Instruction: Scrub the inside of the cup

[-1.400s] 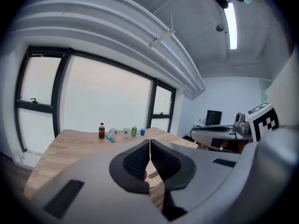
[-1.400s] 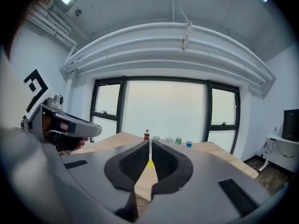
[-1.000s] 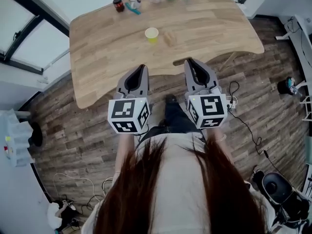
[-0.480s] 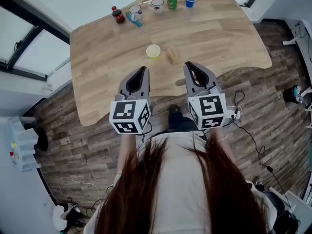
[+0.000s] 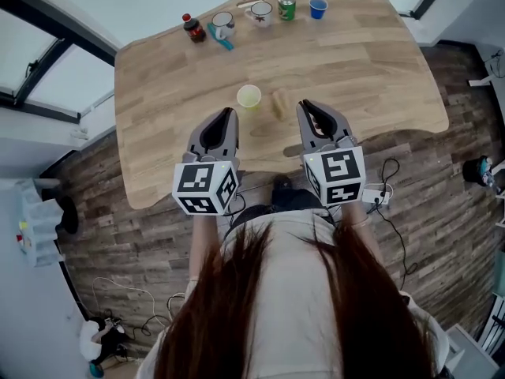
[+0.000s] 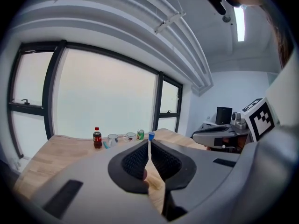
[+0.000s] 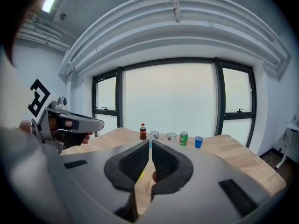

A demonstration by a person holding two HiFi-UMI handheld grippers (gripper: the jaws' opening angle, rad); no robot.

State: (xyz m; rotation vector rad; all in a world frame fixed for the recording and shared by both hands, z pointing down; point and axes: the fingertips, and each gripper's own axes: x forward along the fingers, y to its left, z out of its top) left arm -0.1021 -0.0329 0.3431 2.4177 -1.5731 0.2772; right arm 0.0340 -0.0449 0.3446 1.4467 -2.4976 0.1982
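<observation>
Cup [image 5: 248, 96]: yellow, upright on the table [image 5: 363, 61], near-middle, just beyond both gripper tips. Taken as the task's cup, being the closest one. Inside looked empty.

Small tan block [image 5: 279, 103] just right of it, apart. Probably the scrubber, not confirmed.

On left gripper [image 5: 230, 113], claw pressed together, nothing pinched; tip just near-left of cup, no contact. On right gripper [image 5: 304, 106], same: pressed together, empty, tip just near-right of the block.

Change over the last second: both grippers carried forward side by side, gap to cup and block shrunk a lot. Neither item touched or shifted.

Far row untouched: cola bottle [image 5: 193, 28], glass mug [image 5: 222, 25], white mug [image 5: 260, 12], green can [image 5: 286, 7], blue cup [image 5: 318, 8].

Meaning: approach only, scrubbing not started. Probably needed next: claws spread, one onto cup to steady it, other onto block.
</observation>
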